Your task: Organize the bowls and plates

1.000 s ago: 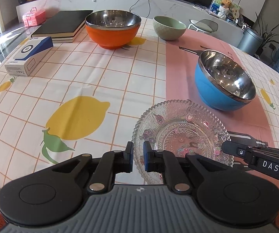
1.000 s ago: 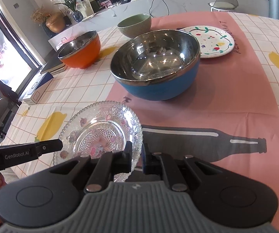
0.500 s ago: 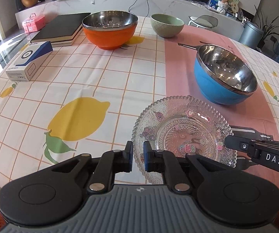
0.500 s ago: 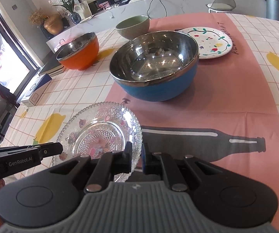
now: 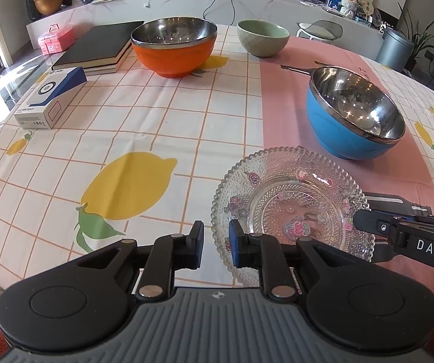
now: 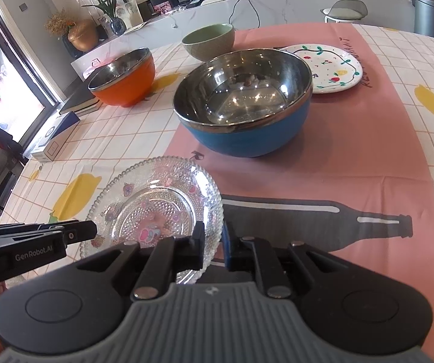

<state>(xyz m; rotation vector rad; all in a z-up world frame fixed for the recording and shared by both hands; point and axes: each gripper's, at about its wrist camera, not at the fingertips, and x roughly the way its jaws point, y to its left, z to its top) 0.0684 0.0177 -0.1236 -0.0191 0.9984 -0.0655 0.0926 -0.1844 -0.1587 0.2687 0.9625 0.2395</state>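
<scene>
Both grippers loosen on the glass plate at the table's near edge.

The left gripper (image 5: pixel 215 243) and right gripper (image 6: pixel 212 243) have just been opening: a second ago each pair of jaws stood nearly closed over the plate's rim, and now a clear gap shows, the rim lying between the pads at opposite sides with no pad pressing it. The hands have kept their places. The glass plate (image 5: pixel 289 202) is clear, beaded all over, scalloped at the edge and dotted with small pink and purple flower motifs; it rests flat on the tablecloth (image 5: pixel 144 121), half on the pink stripe. Just beyond it stands the blue bowl (image 5: pixel 353 112), steel-lined; the orange bowl (image 5: pixel 173 47) and green bowl (image 5: pixel 262 40) sit well apart at the far side, the painted plate (image 6: pixel 327 68) behind the blue bowl. Left of the plate the cloth lies open out to a box (image 5: pixel 50 96).
</scene>
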